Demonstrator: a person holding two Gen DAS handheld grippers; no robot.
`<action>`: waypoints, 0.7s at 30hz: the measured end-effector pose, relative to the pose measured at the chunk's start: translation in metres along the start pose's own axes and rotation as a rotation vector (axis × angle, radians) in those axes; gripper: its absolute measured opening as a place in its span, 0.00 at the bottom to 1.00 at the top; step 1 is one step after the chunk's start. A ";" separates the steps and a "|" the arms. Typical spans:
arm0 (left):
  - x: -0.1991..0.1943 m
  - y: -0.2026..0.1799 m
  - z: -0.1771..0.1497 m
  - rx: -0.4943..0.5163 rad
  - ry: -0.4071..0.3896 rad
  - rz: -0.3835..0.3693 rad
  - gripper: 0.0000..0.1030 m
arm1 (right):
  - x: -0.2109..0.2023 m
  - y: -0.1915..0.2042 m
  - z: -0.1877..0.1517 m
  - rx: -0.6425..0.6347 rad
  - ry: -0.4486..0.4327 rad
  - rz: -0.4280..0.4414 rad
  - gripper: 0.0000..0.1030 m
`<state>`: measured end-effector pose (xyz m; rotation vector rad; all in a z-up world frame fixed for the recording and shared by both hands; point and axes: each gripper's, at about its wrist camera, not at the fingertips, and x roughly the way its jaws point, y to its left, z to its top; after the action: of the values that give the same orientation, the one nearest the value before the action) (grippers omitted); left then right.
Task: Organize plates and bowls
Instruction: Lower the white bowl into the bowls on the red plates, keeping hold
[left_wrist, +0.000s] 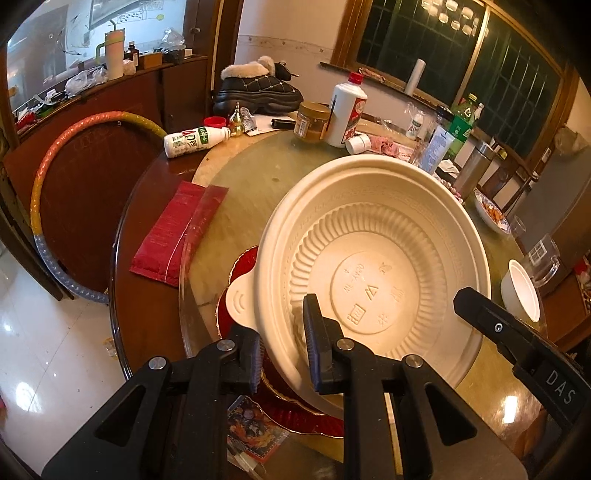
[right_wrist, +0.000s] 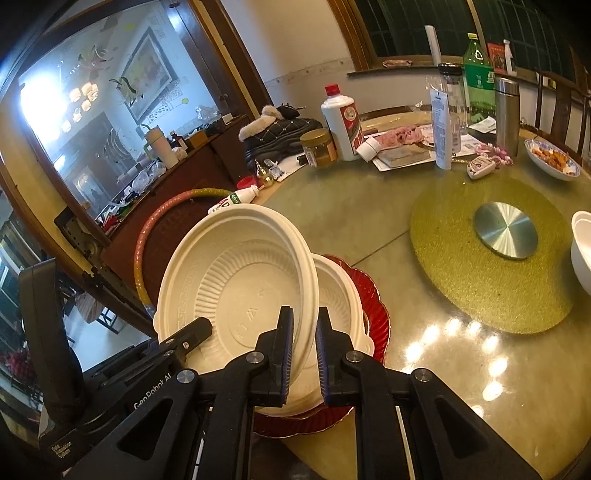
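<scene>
The cream bowl (left_wrist: 373, 266) is a wide, shallow plastic dish with fine ribs around its inner wall, a flat round bottom with moulded signs, and a small rounded tab on the rim. It is tilted up on its edge, so its inside faces the left camera. The left tool (left_wrist: 282, 354) is closed on the near rim of this bowl, one finger inside and one outside. The right tool (right_wrist: 304, 352) is closed on the opposite rim in the same way.

Just behind the tilted bowl sits a second cream bowl (right_wrist: 338, 302) of the same kind, resting on a red plate (right_wrist: 376, 306) with a scalloped gold edge. The plate lies on the glass turntable (right_wrist: 369, 221) of the round bench. Farther right on the turntable a white bowl (right_wrist: 581, 247) stands, well apart from the stack.
</scene>
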<state>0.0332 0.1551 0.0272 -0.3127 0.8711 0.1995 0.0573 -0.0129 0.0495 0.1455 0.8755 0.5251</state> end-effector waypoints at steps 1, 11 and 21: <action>0.001 -0.001 -0.001 0.000 0.003 0.001 0.17 | 0.000 -0.001 -0.001 0.006 -0.001 0.003 0.11; 0.007 -0.007 -0.008 0.038 0.048 0.008 0.17 | 0.002 -0.016 -0.009 0.043 0.032 0.026 0.11; 0.010 -0.001 -0.008 0.040 0.093 -0.001 0.17 | 0.004 -0.015 -0.011 0.044 0.057 0.043 0.12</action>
<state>0.0338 0.1514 0.0148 -0.2870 0.9653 0.1673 0.0562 -0.0246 0.0345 0.1905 0.9414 0.5521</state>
